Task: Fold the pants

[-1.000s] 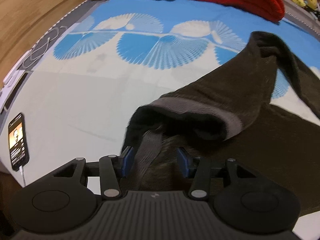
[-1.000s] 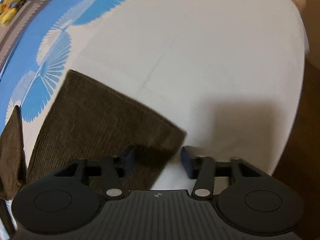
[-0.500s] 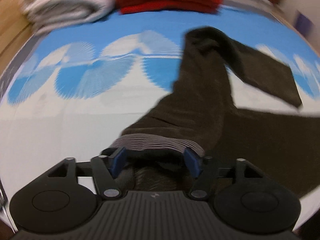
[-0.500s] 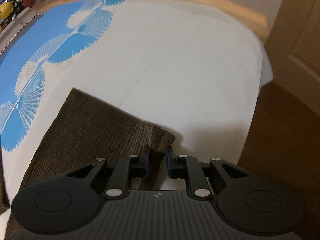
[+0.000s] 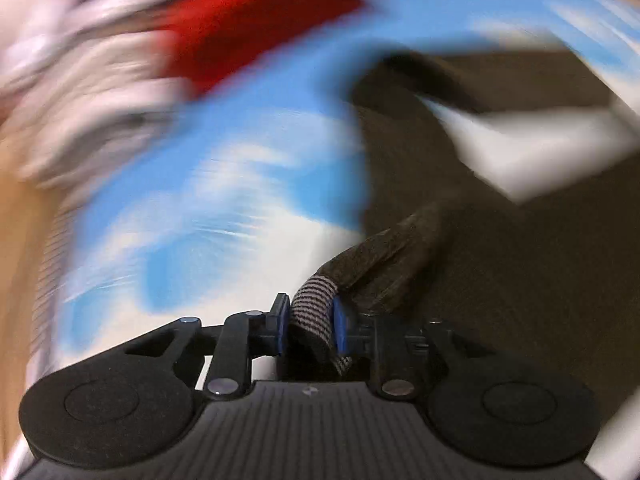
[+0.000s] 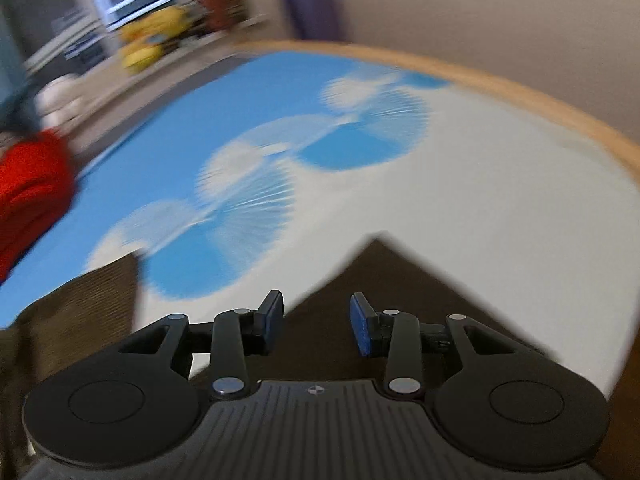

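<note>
We are seeing heavy motion blur smearing the left wrist view, sharp only near the lens. The right view is blurring less, softly lit indoors, fisheye edges bending and darkening.

Matte black plastic throughout. Left gripper: ribbed housing with a small central emblem, two round discs at either side, silver screw heads on angled linkage arms, blue pads on the fingers. Right gripper: same black ribbed body, discs, silver screws, blue-padded fingers.
</note>
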`<state>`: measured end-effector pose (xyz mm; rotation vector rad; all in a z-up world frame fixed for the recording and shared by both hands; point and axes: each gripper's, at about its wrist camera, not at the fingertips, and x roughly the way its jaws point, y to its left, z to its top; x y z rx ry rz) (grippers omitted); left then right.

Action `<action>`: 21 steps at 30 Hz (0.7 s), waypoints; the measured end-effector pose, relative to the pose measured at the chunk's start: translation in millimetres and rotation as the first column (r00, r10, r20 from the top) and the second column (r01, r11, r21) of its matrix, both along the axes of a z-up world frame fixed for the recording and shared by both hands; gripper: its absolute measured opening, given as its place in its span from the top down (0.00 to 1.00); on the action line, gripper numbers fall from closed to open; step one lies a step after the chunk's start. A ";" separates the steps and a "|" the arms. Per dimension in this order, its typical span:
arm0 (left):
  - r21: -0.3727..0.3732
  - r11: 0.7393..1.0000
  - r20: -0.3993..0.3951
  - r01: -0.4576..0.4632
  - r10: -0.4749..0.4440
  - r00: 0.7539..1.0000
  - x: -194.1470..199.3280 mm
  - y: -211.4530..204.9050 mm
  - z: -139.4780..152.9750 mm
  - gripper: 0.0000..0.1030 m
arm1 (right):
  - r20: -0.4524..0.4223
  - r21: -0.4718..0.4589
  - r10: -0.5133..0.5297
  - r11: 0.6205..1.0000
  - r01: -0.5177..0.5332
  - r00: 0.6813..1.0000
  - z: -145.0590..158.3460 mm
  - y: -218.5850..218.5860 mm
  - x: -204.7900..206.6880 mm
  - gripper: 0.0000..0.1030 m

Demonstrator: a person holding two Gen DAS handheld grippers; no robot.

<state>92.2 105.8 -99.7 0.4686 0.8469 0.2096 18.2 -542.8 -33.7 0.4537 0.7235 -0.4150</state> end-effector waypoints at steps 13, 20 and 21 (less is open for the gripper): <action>-0.122 0.958 0.107 -0.259 0.273 0.956 34.7 25.1 13.0 0.53 | -0.058 0.306 0.308 0.911 -0.277 0.950 -37.0 119.9 101.9 0.57; -0.352 0.907 -0.074 -0.233 0.221 0.972 41.2 17.0 -19.1 0.53 | -0.192 0.406 0.248 0.901 -0.153 0.950 -102.3 154.2 152.0 0.54; -0.385 0.896 -0.090 -0.222 0.204 0.975 42.2 13.9 -23.0 0.53 | -0.203 0.417 0.240 0.899 -0.138 0.949 -109.5 156.7 156.1 0.54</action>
